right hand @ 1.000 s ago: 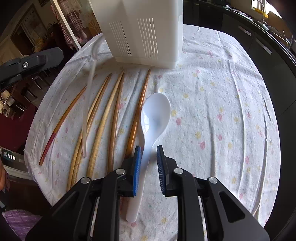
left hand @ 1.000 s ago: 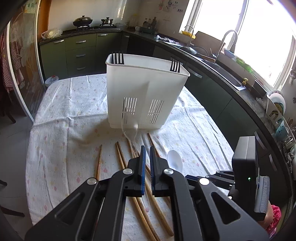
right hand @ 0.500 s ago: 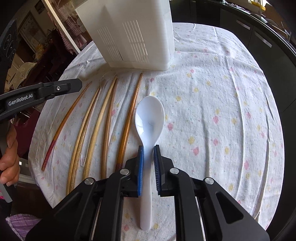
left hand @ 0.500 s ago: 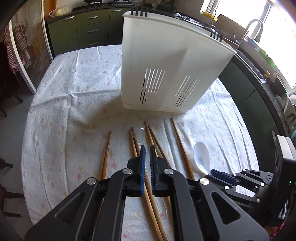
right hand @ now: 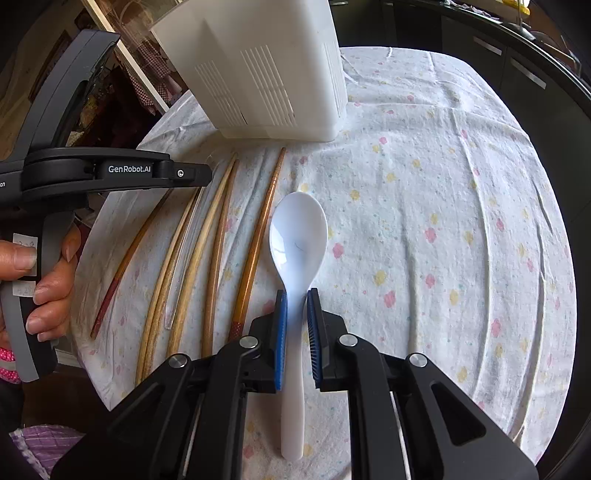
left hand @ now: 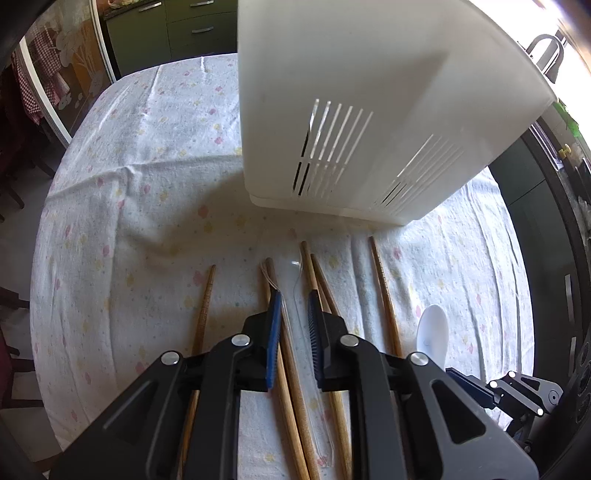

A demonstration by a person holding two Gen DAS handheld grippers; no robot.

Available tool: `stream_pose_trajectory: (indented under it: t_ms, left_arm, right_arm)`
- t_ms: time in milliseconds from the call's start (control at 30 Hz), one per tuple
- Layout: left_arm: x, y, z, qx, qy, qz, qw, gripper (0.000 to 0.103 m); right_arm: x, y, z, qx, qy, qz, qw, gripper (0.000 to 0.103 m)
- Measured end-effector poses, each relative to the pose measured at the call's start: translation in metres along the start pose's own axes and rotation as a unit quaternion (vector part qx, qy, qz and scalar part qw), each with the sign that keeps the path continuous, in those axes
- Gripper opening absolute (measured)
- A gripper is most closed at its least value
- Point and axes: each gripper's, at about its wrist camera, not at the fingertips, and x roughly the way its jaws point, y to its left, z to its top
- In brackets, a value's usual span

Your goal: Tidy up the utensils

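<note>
A white utensil caddy (left hand: 369, 122) stands on the flowered tablecloth; it also shows in the right wrist view (right hand: 269, 74). Several wooden chopsticks (left hand: 384, 295) and a clear plastic spoon (left hand: 303, 317) lie in front of it. My left gripper (left hand: 293, 299) is open, low over the clear spoon, its jaws either side of the handle. A white plastic spoon (right hand: 298, 236) lies to the right of the chopsticks (right hand: 255, 247). My right gripper (right hand: 296, 295) has its jaws close on either side of the white spoon's neck, which lies on the cloth.
The tablecloth (right hand: 443, 221) covers a round table whose edge drops off at the right and near sides. Dark green kitchen cabinets (left hand: 166, 33) stand beyond the table. The left gripper's body (right hand: 92, 173) and the hand holding it sit at the left of the right wrist view.
My left gripper dropped toward the table, closer to the caddy, and opened over the clear spoon. My right gripper moved forward along the white spoon and its jaws narrowed around the neck.
</note>
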Motion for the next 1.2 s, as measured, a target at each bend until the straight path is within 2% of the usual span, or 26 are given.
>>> stream_pose_trajectory:
  t_ms: [233, 433, 700, 800, 933, 1200]
  left_arm:
    - [0.007, -0.004, 0.008, -0.005, 0.012, 0.017, 0.9998, 0.014]
    - [0.018, -0.024, 0.011, 0.006, 0.03, 0.01, 0.9995, 0.014]
    - [0.023, -0.031, 0.015, 0.014, 0.034, 0.028, 0.9989, 0.015]
    - [0.023, -0.028, 0.016, 0.01, 0.039, 0.017, 0.9991, 0.015]
    - [0.019, -0.008, 0.017, -0.014, 0.045, -0.017, 0.9987, 0.016]
    - [0.018, 0.013, 0.02, -0.036, 0.05, -0.047, 0.997, 0.016]
  right_arm:
    - [-0.003, -0.005, -0.004, 0.003, -0.005, 0.015, 1.0, 0.011]
    - [-0.008, -0.009, -0.008, 0.004, -0.007, 0.023, 1.0, 0.01]
    - [-0.008, -0.009, -0.008, 0.004, -0.007, 0.024, 1.0, 0.01]
    - [-0.009, -0.009, -0.008, 0.004, -0.007, 0.023, 1.0, 0.01]
    - [-0.009, -0.008, -0.008, 0.002, -0.006, 0.022, 1.0, 0.01]
    - [-0.006, -0.004, -0.006, -0.001, -0.006, 0.017, 1.0, 0.01]
